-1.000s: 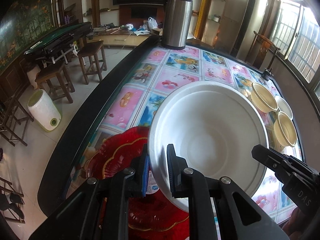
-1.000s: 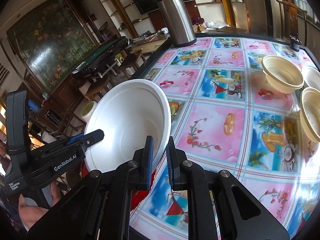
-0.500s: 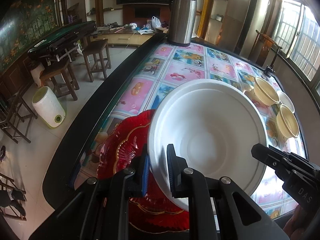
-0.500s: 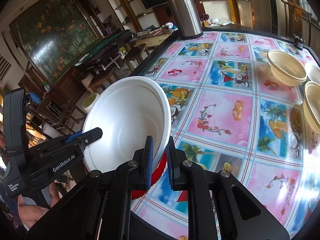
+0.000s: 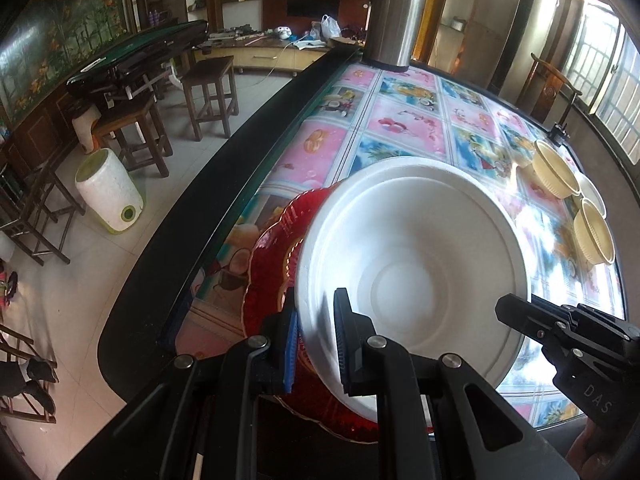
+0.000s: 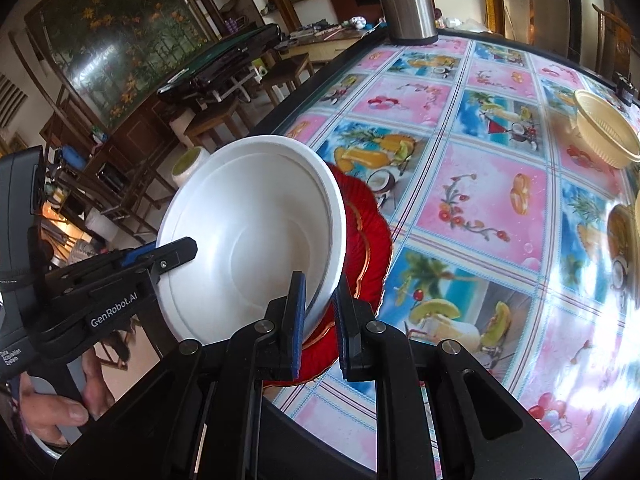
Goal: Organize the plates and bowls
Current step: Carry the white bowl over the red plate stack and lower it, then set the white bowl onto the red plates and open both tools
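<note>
A large white foam bowl [image 5: 412, 264] is held in the air by both grippers over a red scalloped plate [image 5: 272, 252] at the table's near left edge. My left gripper [image 5: 316, 340] is shut on the bowl's near-left rim. My right gripper [image 6: 318, 312] is shut on its opposite rim; it also shows in the left wrist view [image 5: 560, 336]. In the right wrist view the bowl [image 6: 256, 236] tilts above the red plate [image 6: 368, 240], and the left gripper [image 6: 160, 260] clamps the far rim.
Cream ribbed plastic bowls [image 5: 556, 172] [image 5: 592, 236] sit at the far right of the picture-tiled table [image 5: 400, 120]; one shows in the right wrist view [image 6: 604, 136]. A steel thermos [image 5: 394, 16] stands at the far end. Stools [image 5: 208, 92] and a white bin [image 5: 110, 192] stand on the floor left.
Both grippers have carried the white bowl back toward the table's near left edge and higher, so more of the red plate shows beneath it. Both grips are unchanged.
</note>
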The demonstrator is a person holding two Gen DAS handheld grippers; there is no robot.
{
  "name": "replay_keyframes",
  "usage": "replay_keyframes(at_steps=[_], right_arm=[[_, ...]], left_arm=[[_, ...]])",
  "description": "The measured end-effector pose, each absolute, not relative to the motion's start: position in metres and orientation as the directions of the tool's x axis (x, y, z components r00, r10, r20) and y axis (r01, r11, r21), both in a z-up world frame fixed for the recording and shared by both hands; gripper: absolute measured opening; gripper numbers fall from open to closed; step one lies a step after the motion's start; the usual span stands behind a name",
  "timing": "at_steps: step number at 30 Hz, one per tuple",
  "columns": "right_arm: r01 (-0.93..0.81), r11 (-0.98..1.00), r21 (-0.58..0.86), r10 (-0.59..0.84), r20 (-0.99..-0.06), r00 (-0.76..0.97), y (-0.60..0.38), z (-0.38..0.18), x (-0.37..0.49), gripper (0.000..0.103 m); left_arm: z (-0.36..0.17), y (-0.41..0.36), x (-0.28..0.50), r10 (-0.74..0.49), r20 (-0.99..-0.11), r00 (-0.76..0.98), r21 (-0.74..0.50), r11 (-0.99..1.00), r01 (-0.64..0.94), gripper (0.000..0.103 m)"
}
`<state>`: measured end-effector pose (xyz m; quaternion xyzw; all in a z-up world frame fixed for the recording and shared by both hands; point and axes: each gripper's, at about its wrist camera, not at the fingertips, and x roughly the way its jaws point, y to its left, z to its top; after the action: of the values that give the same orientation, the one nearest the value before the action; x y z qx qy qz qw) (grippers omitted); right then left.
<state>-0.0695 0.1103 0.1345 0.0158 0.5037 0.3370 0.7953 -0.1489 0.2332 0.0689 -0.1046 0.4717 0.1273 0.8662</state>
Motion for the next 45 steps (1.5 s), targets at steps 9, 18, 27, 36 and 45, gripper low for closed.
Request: replay_keyframes(at_steps=[9,18,27,36,45], right_arm=[[-0.509,0.772,0.381,0.54,-0.816,0.207,0.119,0.114,-0.064,0.013],[-0.504,0.786,0.359,0.517,-0.828,0.217,0.129,0.109,-0.06,0.014],[-0.497,0.81,0.312,0.475,-0.845,0.244,0.129,0.109,-0.055,0.022],[-0.468,0.813,0.345,0.51,-0.81,0.289,0.11,0.127,-0.052,0.029],[-0.444,0.825,0.35,0.532,-0.747,0.399,0.073,0.162,-0.059,0.029]], left_arm=[[0.049,0.241,-0.148,0.112,-0.867,0.486,-0.066,0.941,-0.333,0.015],[0.041,0.244,-0.145,0.145,-0.872,0.467,-0.034,0.935,-0.353,0.024],[0.048,0.236,-0.144,0.208,-0.839,0.503,0.028,0.939,-0.342,0.052],[0.074,0.238,-0.153,0.299,-0.767,0.567,0.081,0.923,-0.376,0.058],[0.105,0.196,-0.147,0.301,-0.67,0.678,0.086,0.94,-0.331,0.076]])
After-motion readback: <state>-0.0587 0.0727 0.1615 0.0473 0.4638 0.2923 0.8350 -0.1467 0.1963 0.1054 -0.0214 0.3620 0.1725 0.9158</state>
